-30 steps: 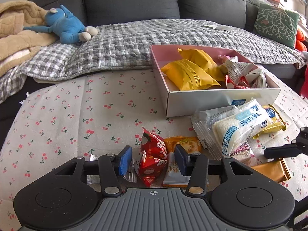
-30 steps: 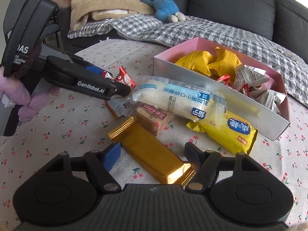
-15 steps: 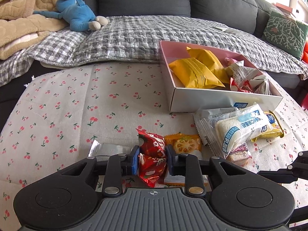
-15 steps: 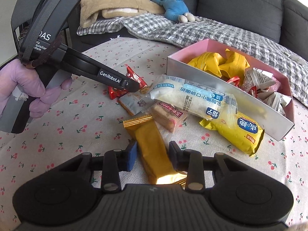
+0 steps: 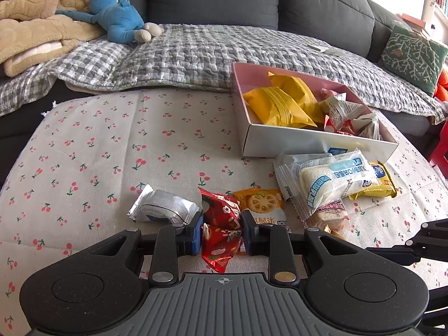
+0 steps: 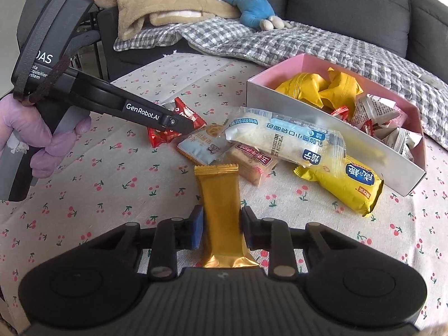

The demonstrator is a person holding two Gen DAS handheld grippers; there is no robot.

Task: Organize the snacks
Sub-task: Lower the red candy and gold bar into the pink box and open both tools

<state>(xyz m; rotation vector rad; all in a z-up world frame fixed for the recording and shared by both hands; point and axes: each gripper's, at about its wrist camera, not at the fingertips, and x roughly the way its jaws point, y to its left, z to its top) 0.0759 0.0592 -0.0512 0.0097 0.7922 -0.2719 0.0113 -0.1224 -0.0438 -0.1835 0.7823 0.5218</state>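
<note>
My left gripper (image 5: 221, 233) is shut on a red snack packet (image 5: 222, 232), also seen in the right wrist view (image 6: 179, 126), just above the cherry-print tablecloth. My right gripper (image 6: 221, 228) is shut on a gold wrapped bar (image 6: 222, 212) and holds it up off the cloth. A pink-lined white box (image 5: 308, 142) holds yellow and white-red packets; it also shows at the right in the right wrist view (image 6: 336, 137). Loose on the cloth lie a silver packet (image 5: 163, 207), an orange cracker packet (image 5: 263, 204), a white bread packet (image 6: 282, 138) and a yellow packet (image 6: 350, 184).
A grey sofa (image 5: 252, 8) with a checked quilt (image 5: 196, 56), a blue plush toy (image 5: 117, 21) and a beige blanket (image 5: 30, 28) stands behind the table. A green cushion (image 5: 411, 56) lies at the far right. The left gripper's body (image 6: 56, 84) reaches in from the left.
Both grippers have closed from open: the left onto the red packet, the right onto the gold bar. Both packets have lifted slightly; the gold bar has turned end-on to me.
</note>
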